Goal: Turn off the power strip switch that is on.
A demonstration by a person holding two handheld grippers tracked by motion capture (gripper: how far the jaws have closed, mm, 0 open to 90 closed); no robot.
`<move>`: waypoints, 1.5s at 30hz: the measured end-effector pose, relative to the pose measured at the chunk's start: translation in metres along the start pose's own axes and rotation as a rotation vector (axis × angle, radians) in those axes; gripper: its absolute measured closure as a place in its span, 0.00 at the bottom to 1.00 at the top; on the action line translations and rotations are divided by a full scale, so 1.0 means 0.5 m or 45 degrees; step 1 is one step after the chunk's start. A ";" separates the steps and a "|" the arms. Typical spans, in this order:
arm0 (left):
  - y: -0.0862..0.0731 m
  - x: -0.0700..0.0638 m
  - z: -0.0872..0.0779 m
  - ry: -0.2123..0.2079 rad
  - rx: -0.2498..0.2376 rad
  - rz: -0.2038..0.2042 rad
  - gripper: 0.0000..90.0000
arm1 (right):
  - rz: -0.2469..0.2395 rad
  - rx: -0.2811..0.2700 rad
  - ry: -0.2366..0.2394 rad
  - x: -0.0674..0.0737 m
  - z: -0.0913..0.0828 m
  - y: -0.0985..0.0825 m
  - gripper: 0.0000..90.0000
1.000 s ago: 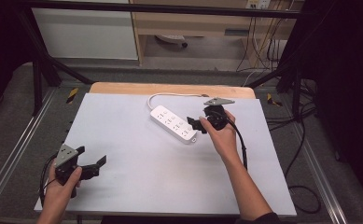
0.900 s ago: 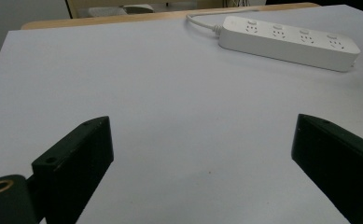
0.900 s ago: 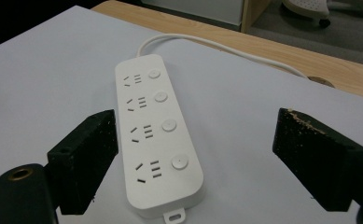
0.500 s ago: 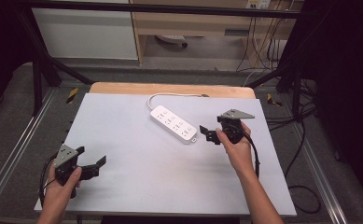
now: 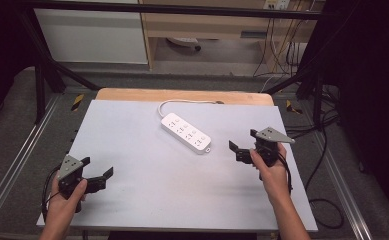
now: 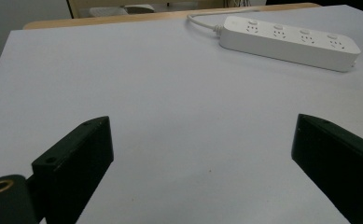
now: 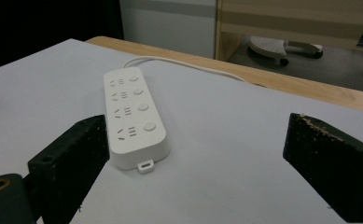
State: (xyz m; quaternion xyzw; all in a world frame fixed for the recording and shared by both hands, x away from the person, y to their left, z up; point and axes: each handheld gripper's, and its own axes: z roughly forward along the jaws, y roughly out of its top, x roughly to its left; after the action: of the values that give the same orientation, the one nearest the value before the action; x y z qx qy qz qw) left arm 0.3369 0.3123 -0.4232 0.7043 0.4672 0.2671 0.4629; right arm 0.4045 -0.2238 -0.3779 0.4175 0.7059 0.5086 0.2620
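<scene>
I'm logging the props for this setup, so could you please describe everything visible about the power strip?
The white power strip lies flat and diagonal on the pale table. It looks like plastic, with four outlets, each beside a round button, and a small tab at its near end. Its white cord curves away toward the far edge. Nothing touches it.

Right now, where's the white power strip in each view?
High view: power strip lies diagonally at table centre, toward the far edge.
Left gripper view: upper right, far beyond the jaws.
Right gripper view: left of centre, by the left jaw.
Shared landmark: its white cord running to the wooden edge.
</scene>
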 end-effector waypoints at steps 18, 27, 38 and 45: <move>0.000 0.003 -0.004 0.005 -0.009 -0.010 0.06 | 0.003 -0.064 -0.059 -0.008 -0.084 -0.065 0.03; 0.000 0.004 -0.004 0.006 -0.009 -0.013 0.06 | -0.001 -0.076 -0.070 -0.013 -0.108 -0.092 0.04; 0.000 0.005 -0.006 0.002 -0.011 -0.012 0.06 | -0.005 -0.038 -0.070 -0.014 -0.110 -0.137 0.04; 0.000 0.005 -0.006 0.001 -0.010 -0.013 0.06 | -0.012 0.016 -0.066 -0.010 -0.099 -0.160 0.04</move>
State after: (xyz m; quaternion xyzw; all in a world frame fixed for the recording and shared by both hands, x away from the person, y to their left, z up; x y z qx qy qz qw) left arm 0.3354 0.3156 -0.4219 0.7000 0.4701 0.2667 0.4669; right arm 0.3416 -0.2635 -0.4359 0.4289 0.7040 0.4919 0.2800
